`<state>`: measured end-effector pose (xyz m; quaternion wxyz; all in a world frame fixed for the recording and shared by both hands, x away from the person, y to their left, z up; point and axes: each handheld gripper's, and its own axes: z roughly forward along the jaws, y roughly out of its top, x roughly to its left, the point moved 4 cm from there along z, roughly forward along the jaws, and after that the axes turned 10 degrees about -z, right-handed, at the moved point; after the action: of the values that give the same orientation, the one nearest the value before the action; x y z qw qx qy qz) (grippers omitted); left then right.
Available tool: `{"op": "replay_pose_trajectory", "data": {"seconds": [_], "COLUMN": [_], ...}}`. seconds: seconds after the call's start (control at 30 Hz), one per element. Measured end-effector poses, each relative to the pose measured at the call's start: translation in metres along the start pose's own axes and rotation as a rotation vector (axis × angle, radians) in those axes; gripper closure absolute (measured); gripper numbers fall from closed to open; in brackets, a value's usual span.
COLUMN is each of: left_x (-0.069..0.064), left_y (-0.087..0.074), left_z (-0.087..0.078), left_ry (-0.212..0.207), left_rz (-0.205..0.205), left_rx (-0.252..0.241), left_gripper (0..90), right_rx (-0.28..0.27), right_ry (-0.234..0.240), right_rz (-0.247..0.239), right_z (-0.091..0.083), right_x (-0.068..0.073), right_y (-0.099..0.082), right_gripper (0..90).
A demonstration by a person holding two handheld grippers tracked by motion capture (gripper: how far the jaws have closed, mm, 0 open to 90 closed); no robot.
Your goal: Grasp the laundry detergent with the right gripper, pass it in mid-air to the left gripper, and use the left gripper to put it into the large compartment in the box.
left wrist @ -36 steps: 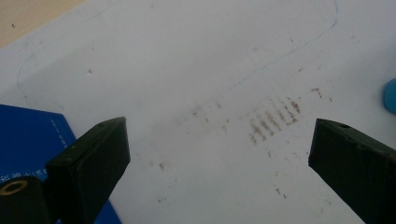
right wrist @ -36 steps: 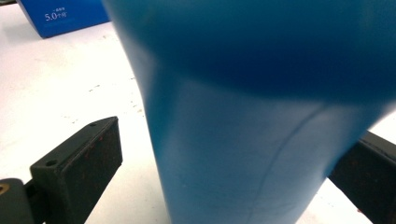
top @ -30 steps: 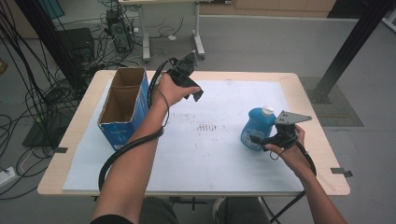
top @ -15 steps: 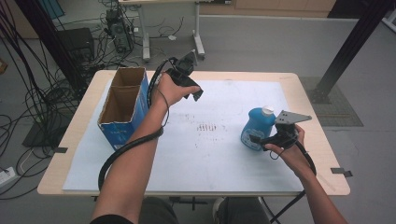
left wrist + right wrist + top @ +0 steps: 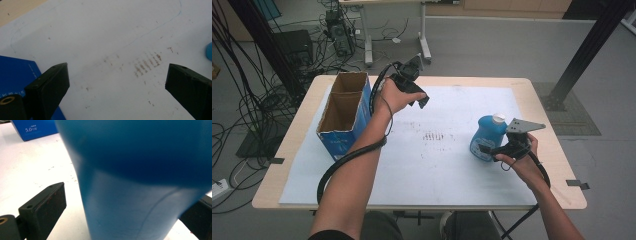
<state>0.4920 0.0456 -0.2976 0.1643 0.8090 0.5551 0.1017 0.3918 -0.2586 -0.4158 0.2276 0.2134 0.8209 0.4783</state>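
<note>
Standing upright at the right of the desk (image 5: 287, 165), the blue bottle (image 5: 486, 137) sits between the spread fingers (image 5: 47, 205) of the right gripper (image 5: 492, 148), with a gap showing at the left finger. Above the far middle of the white sheet (image 5: 432, 165), the left gripper (image 5: 417, 95) hangs with fingers spread, just beside the blue cardboard box (image 5: 343, 112).
</note>
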Motion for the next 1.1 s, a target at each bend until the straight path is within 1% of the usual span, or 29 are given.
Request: {"op": "replay_pose_trajectory", "data": {"seconds": [0.23, 0.37, 0.43, 0.53, 0.97, 1.03, 1.1], "left_x": [-0.0015, -0.0025, -0.0027, -0.0029, -0.0028, -0.0020, -0.0014], "left_y": [0.0011, 0.0011, 0.0006, 0.0000, 0.0000, -0.0003, -0.0008], "left_z": [-0.0008, -0.0007, -0.0001, 0.0001, -0.0022, -0.0025, -0.0026], "left_ry": [0.000, -0.003, 0.001, 0.001, 0.008, 0.010, 0.012], "left_rz": [0.008, 0.008, 0.016, 0.013, 0.017, 0.020, 0.017], "left_rx": [-0.003, -0.003, -0.002, 0.001, -0.004, -0.002, -0.002], "left_gripper": [5.8, 5.8, 5.8, 5.8, 5.8, 5.9, 5.8], "right_rx": [0.001, 0.003, 0.003, 0.011, 0.000, 0.003, 0.002], "right_ry": [-0.003, 0.000, -0.002, -0.007, -0.009, -0.009, -0.011], "right_rz": [-0.001, -0.002, -0.001, -0.006, -0.006, -0.013, -0.018], "right_z": [0.0001, -0.0001, -0.0001, 0.0006, 0.0034, 0.0044, 0.0047], "right_x": [-0.0002, -0.0002, -0.0005, -0.0008, -0.0020, -0.0014, -0.0012], "right_y": [-0.0010, -0.0017, -0.0022, -0.0031, -0.0038, -0.0038, -0.0034], "right_gripper": [3.9, 6.5, 9.2, 11.1, 24.1, 29.6, 31.7]}}
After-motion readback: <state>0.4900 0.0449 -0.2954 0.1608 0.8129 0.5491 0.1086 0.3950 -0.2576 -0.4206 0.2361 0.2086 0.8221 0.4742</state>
